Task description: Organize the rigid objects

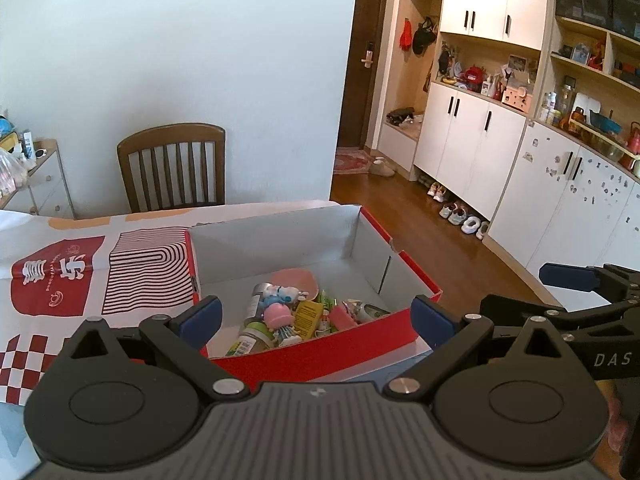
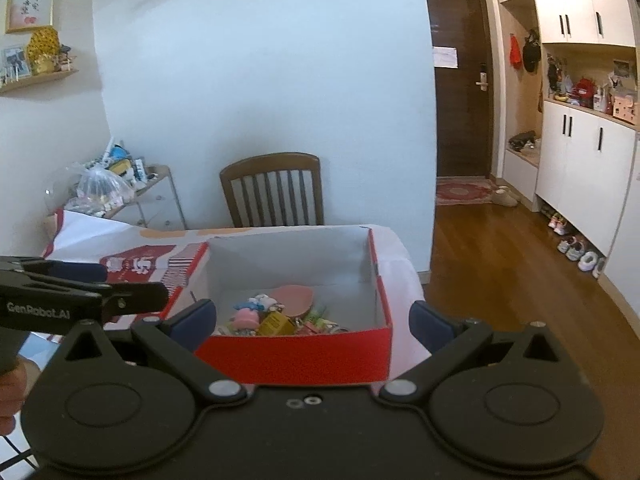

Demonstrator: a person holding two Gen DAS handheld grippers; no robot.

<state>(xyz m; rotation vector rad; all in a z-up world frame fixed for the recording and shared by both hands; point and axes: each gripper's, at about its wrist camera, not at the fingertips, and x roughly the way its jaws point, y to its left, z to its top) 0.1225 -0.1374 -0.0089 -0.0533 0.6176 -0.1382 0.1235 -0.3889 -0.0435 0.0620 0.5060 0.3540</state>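
A red cardboard box (image 1: 320, 354) with a grey inside stands on the table; it also shows in the right wrist view (image 2: 296, 354). In it lie several small items: a pink paddle (image 1: 294, 280), a pink-headed figurine (image 1: 278, 316), a yellow packet (image 1: 308, 316), a small bottle (image 1: 252, 338). My left gripper (image 1: 316, 316) is open and empty, just before the box's near wall. My right gripper (image 2: 314, 318) is open and empty, also before the near wall. The right gripper shows at the right edge of the left wrist view (image 1: 572, 280).
A red-and-white patterned cloth (image 1: 80, 280) covers the table. A wooden chair (image 1: 172, 168) stands behind it against the wall. A side cabinet (image 2: 132, 196) with bags is at the left. White cupboards (image 1: 480, 136), shoes and wooden floor (image 1: 420, 232) lie to the right.
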